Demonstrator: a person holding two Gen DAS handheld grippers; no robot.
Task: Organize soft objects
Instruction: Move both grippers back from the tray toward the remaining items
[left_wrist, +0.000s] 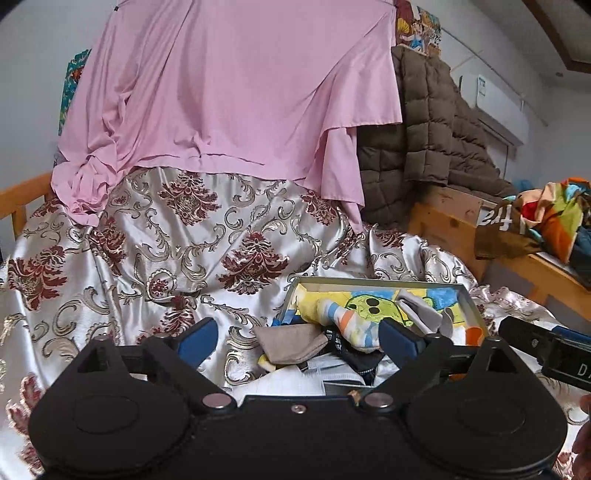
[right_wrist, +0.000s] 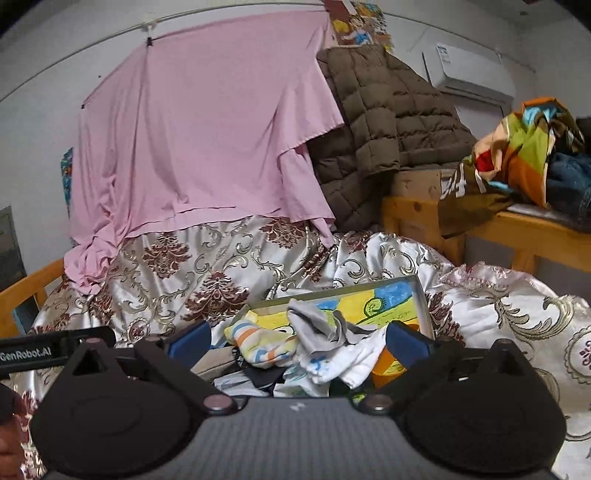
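Fingers (right_wrist: 406, 338) of both grippers spread wide, socks (right_wrist: 266, 345) lying loose between.

The walls (right_wrist: 44, 48) are plain white. A pink sheet (left_wrist: 229, 85) hangs from a thin line (right_wrist: 110, 33) across the back wall. Under it a bed with a wooden frame (right_wrist: 26, 291) is covered by a shiny cloth with dark red flowers (left_wrist: 177, 236). On the right a brown quilted coat (right_wrist: 384, 110) lies over a wooden shelf (right_wrist: 509, 225). A white air conditioner (right_wrist: 469, 74) is mounted high on the wall.
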